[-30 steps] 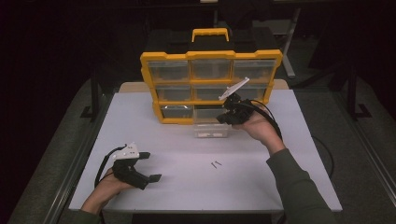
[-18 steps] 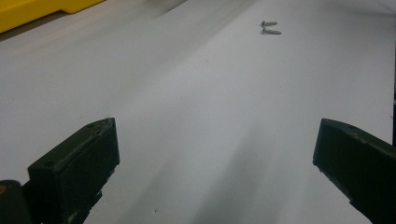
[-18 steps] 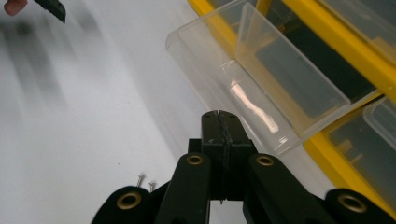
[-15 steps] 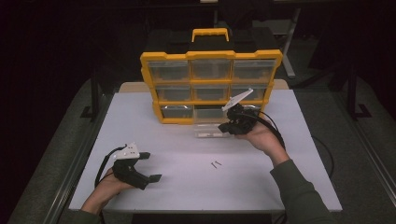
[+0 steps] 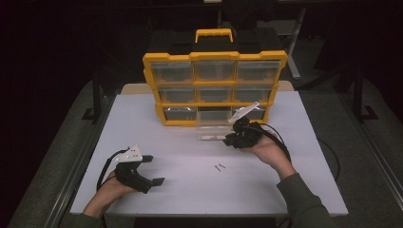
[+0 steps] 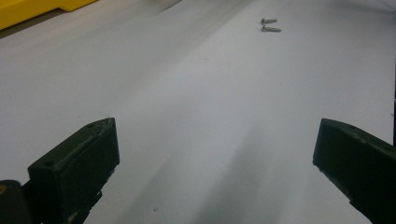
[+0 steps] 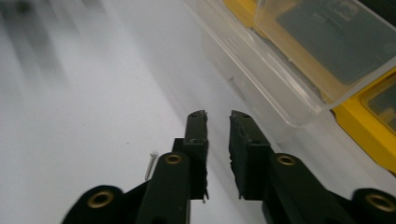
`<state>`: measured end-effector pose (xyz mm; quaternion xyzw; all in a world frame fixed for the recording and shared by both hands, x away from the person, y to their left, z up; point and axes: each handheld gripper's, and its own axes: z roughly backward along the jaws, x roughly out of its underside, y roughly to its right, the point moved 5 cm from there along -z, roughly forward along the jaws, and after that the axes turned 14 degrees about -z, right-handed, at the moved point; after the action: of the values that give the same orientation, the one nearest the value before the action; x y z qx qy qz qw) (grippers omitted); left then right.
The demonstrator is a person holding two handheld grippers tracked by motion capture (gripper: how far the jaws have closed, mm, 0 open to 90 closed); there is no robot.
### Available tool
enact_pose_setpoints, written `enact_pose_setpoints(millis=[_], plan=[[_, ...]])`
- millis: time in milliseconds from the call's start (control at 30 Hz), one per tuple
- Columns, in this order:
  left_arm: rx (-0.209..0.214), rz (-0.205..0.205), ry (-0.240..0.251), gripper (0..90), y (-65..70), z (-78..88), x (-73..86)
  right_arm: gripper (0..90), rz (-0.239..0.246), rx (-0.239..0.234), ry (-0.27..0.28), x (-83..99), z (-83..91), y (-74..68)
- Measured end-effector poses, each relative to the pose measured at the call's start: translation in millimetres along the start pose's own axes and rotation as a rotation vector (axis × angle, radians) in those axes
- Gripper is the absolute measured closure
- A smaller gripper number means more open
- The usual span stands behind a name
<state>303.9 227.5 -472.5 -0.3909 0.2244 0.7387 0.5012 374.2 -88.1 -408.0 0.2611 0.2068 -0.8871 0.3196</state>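
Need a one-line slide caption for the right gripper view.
Right gripper, jaws slightly parted with nothing between them, beside a clear drawer pulled from the yellow organizer; one screw on the table.

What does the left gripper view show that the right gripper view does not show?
Left gripper view: its jaws stand wide apart over the white table, with two screws lying side by side ahead, and a yellow edge of the organizer. Right gripper view: jaws with a narrow gap, nothing between them, just opened a little, beside a clear plastic drawer lying on the table before the yellow organizer, and one screw. Both share the white table and the yellow organizer.
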Motion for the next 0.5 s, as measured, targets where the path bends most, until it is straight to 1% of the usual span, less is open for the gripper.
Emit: enact_pose_setpoints(millis=[33, 167, 300, 500], plan=[[0.000, -0.001, -0.002, 0.2, 0.0, 0.0, 0.1, 71.4, 0.000, 0.000, 0.000, 0.0, 0.0, 0.0], [0.001, -0.001, -0.004, 0.2, -0.1, -0.1, 0.4, 65.3, -0.003, 0.020, 0.005, 6.2, -2.6, 1.4], [0.000, -0.001, -0.003, 0.2, 0.0, 0.0, 0.3, 62.6, -0.003, 0.009, 0.004, 12.8, -6.4, 1.3], [0.003, -0.006, -0.009, 0.2, 0.9, -0.7, 0.5, 56.5, -0.018, 0.015, -0.001, 22.7, -14.7, 0.0]])
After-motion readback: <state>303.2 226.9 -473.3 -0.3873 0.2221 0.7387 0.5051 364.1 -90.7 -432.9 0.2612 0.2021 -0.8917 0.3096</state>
